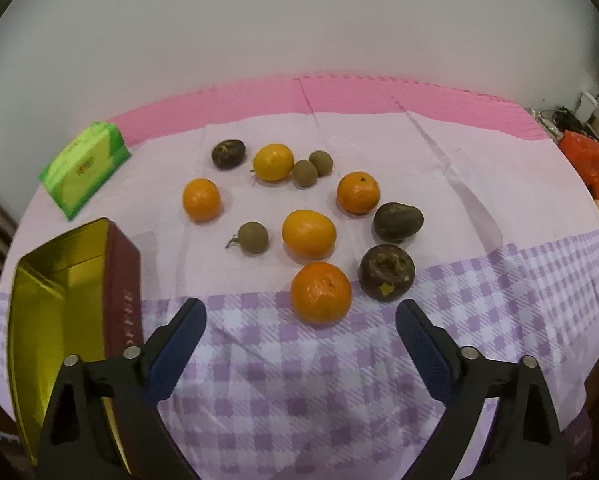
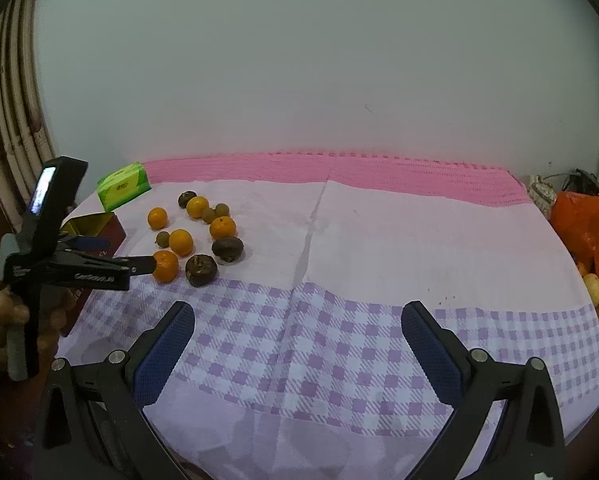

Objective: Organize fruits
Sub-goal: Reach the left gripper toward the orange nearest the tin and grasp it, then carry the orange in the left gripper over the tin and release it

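Several oranges, three dark mangosteens and three small brown longans lie loose on the pale cloth [image 1: 479,200]. The nearest orange [image 1: 320,292] sits just beyond my left gripper [image 1: 300,308], whose blue-padded fingers stand wide apart, touching nothing. A mangosteen [image 1: 386,277] lies right of that orange. An open tin [image 1: 59,292], gold inside and dark red outside, stands at the left with nothing in it that shows. In the right wrist view the left gripper [image 2: 131,254] points at the same orange [image 2: 165,266]. My right gripper [image 2: 298,308] is open over the checked cloth, far from the fruit.
A green tissue pack [image 1: 85,164] lies at the back left beside the tin. An orange plastic bag [image 2: 587,224] with more fruit sits past the table's right edge. A pink mat [image 2: 339,172] and a white wall close the back; a hand [image 2: 3,320] holds the left gripper.
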A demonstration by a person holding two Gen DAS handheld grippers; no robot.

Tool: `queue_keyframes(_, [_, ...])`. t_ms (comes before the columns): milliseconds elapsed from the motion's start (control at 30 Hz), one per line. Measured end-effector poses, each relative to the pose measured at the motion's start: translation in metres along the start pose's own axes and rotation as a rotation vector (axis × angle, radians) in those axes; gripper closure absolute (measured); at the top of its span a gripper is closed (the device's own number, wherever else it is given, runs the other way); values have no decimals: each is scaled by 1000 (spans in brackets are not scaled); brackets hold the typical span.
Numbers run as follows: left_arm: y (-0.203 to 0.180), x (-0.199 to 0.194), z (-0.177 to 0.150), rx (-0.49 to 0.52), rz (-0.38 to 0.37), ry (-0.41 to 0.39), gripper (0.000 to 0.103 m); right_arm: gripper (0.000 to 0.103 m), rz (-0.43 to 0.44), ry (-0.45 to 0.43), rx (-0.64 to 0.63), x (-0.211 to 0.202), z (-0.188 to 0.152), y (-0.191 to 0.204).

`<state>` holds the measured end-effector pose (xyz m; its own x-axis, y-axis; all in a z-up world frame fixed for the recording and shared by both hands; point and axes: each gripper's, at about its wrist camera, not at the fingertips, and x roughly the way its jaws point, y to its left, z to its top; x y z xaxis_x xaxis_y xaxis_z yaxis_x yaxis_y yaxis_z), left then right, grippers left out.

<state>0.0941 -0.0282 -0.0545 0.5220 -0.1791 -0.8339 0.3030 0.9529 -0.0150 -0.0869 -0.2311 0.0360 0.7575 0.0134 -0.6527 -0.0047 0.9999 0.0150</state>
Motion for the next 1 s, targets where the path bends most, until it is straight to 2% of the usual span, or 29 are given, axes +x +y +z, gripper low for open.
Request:
queue_keyframes(133, [4, 15, 5, -14, -1, 29, 25, 0, 8, 13, 25, 3, 3, -9])
queue_keyframes(300, [8, 30, 8, -34, -14, 55, 25, 0, 11, 22, 44, 4, 2, -9])
queue_keyframes(467, [4, 46, 10, -23, -23, 90, 36, 0, 13, 40, 55, 11, 2, -18])
queue_keyframes(500, [3, 49, 10, -17, -33, 97, 46, 0, 13, 45, 57, 12, 1, -18])
queue_keyframes(533, [2, 54, 10, -14, -45, 111, 63, 0, 13, 48, 60, 13, 1, -20])
queue_keyframes(733, [-1, 44, 3, -21, 36, 85, 63, 0, 10, 47, 68, 14, 1, -22])
queue_keyframes(1000, [13, -12, -6, -122, 96, 10, 63, 0, 10, 58, 56, 17, -3, -17])
